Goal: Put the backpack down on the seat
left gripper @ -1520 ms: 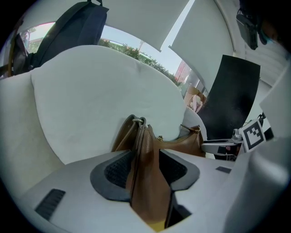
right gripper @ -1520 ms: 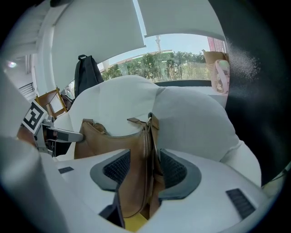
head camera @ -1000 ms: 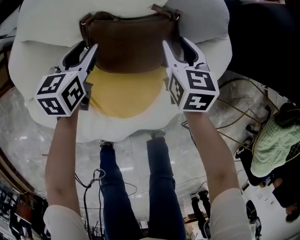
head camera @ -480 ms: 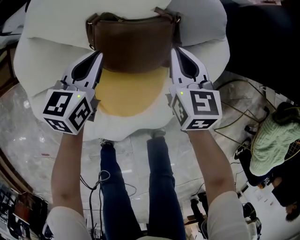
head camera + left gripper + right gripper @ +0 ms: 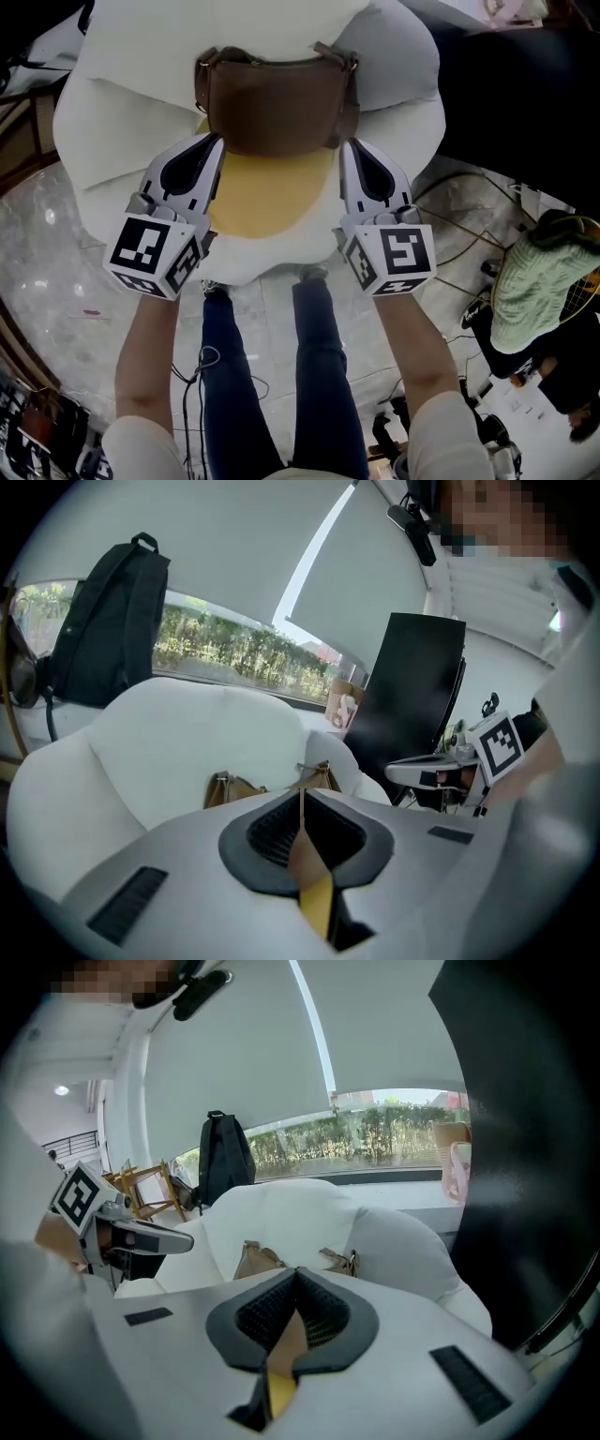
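The brown leather backpack (image 5: 277,103) sits on the white padded armchair (image 5: 103,169), at the back of its yellow seat cushion (image 5: 272,192); the left gripper (image 5: 216,142) hangs over the armchair's left side, jaws together and empty; the right gripper (image 5: 348,146) likewise over the armchair's right side.

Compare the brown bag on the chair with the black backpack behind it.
The brown bag is wide and low; the black backpack is tall and upright. The brown bag sits on the white chair; the black backpack stands behind it, by the window. Both are carry bags.
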